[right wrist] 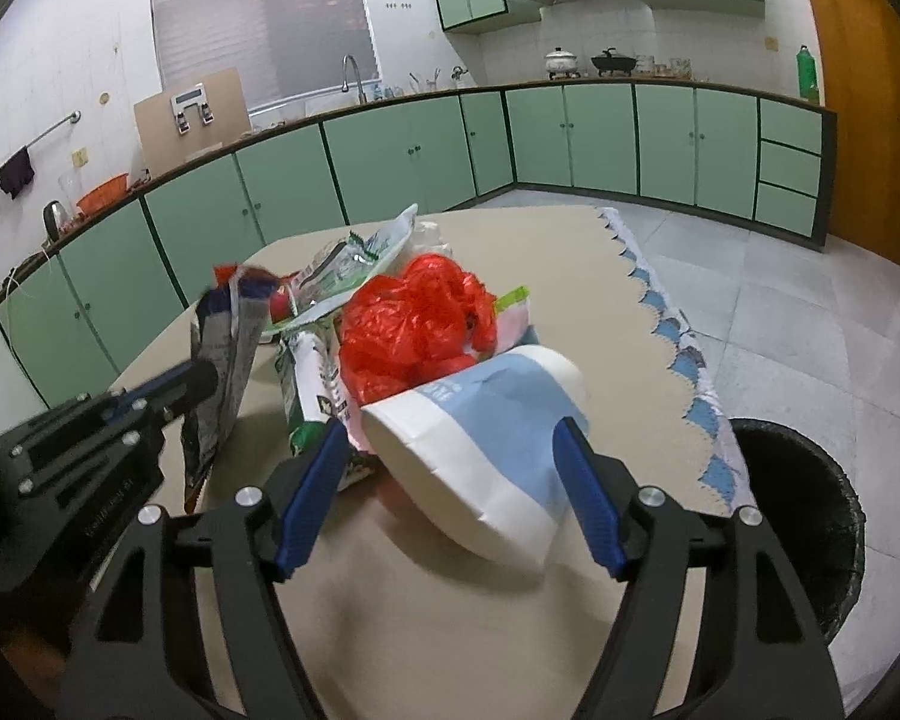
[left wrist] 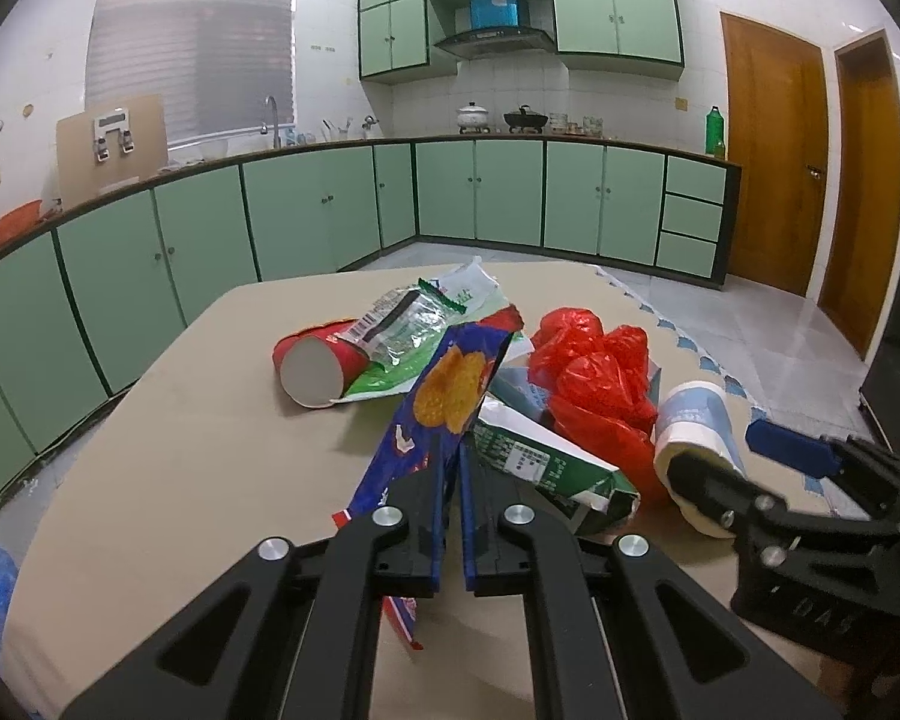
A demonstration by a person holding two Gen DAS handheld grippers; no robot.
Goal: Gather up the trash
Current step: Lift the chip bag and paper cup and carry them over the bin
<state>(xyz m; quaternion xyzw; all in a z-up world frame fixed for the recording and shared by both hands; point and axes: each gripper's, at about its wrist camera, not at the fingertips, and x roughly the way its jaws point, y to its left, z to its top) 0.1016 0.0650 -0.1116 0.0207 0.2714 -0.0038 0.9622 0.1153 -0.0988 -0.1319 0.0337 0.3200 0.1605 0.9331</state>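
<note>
trash pile barely touched, both grippers at work

the left gripper (left wrist: 453, 474) is clenched on the near end of the blue chip bag (left wrist: 444, 402), a long wrapper printed with golden crisps, its far end lying across the heap. the right gripper (right wrist: 450, 450) has its jaws spread wide around the blue-and-white paper cup (right wrist: 486, 420), which lies on its side at the near right of the pile; the pads sit on either side of the cup but do not look pressed into it, so i judge it not yet grasped.

the rest of the trash lies together on the beige table (left wrist: 180, 450): a red tube can (left wrist: 318, 366) on its side, a crumpled green-and-silver wrapper (left wrist: 408, 324) over it, a flattened green-and-white carton (left wrist: 540, 462) and a bunched red plastic bag (left wrist: 594, 378). a black-lined bin (right wrist: 810, 516) stands on the floor just off the table's right edge, and nothing can be seen inside it from here.

by my reading the job is at its start: one item is gripped, one is being lined up, and every piece remains on the table.

as for writing, the carton carries a panel of small print and the silver wrapper a barcode, both too small to read. no brand name is legible on the bag or cup.
</note>
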